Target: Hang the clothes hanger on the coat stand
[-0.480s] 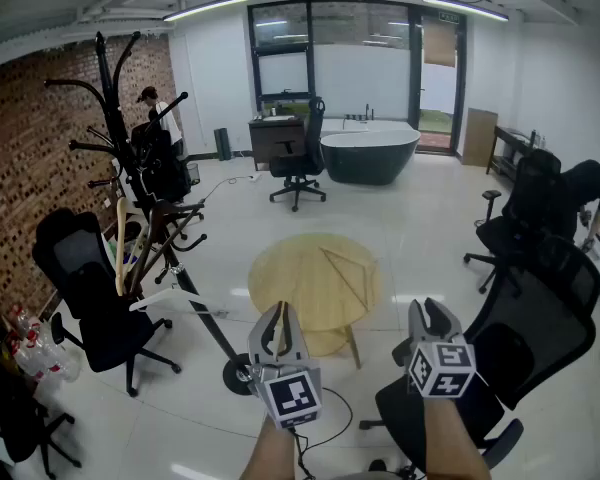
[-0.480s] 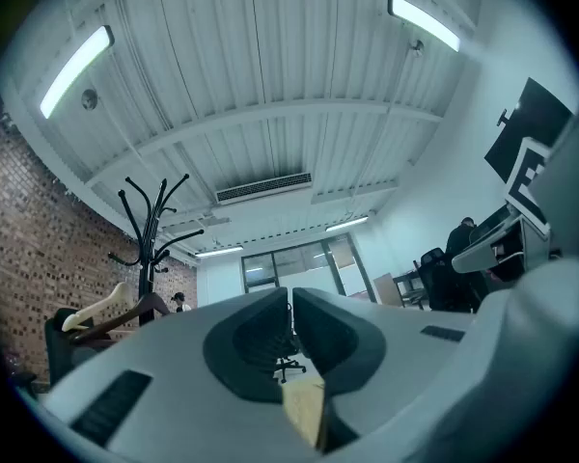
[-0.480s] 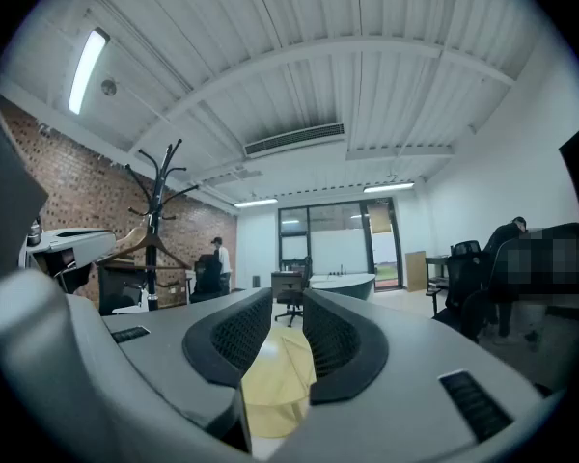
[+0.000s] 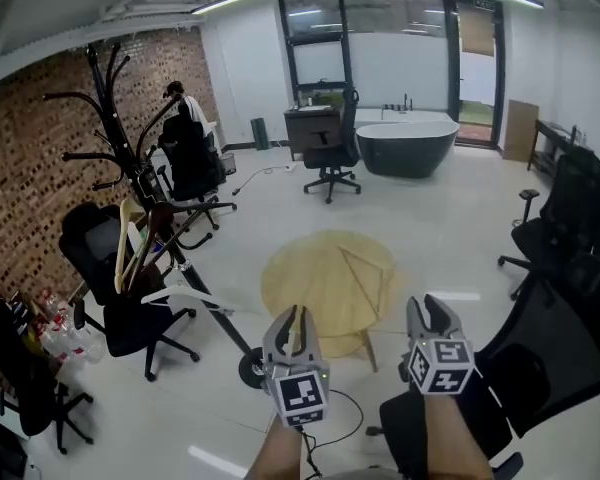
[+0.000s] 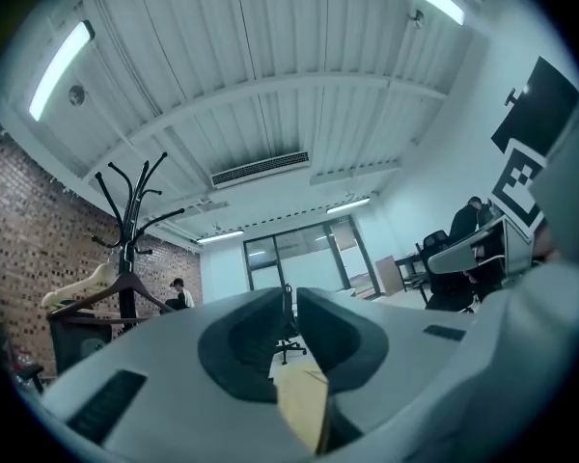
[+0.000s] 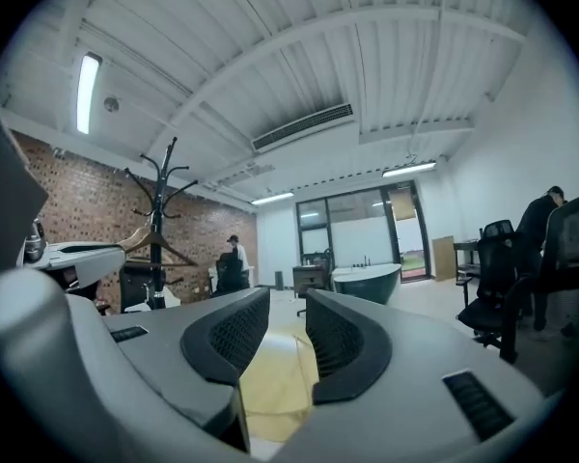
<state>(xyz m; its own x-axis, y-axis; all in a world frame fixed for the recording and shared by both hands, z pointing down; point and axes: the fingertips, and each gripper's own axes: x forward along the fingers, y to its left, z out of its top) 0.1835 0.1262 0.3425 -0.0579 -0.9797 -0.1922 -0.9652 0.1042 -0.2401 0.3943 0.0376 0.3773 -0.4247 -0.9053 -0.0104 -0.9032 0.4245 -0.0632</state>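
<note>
While the left gripper (image 4: pixel 293 316) and right gripper (image 4: pixel 430 306) are held narrow and empty near the round table (image 4: pixel 290 278), the hanger (image 4: pixel 368 276) on it is judged light, stiff, and best gripped by its bar.

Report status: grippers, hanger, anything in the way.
Left gripper and right gripper open, empty. Wooden hanger flat on round table, untouched. Coat stand at left, black office chair beside it.
</note>
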